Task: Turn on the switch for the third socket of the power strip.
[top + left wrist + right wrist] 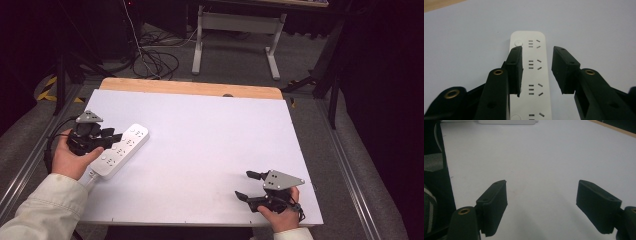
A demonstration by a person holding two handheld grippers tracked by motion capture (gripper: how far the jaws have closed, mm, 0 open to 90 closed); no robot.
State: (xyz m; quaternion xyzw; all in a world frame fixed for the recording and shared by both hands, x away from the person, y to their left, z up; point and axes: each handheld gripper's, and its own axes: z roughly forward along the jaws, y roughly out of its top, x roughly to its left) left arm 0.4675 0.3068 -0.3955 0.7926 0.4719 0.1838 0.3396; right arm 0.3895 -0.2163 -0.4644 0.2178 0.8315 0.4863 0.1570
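A white power strip [127,145] with several sockets lies slanted near the left edge of the white tabletop [210,135]. My left gripper [114,137] hovers over its near half, held in a hand with a cream sleeve. In the left gripper view the strip [535,70] runs away between the jaws. The left pad [515,67] overlaps the strip's left edge, the right pad [564,67] stands just off its right edge, and the left gripper [537,48] is open. My right gripper [244,184] rests open near the front right corner, with bare table between its jaws [541,183].
The strip's cable [90,177] leaves toward the front left edge. A wooden strip [190,87] borders the table's far side. Beyond it on the floor are cables [155,62] and a white desk frame [235,30]. The strip's far end [506,122] shows at the top of the right gripper view.
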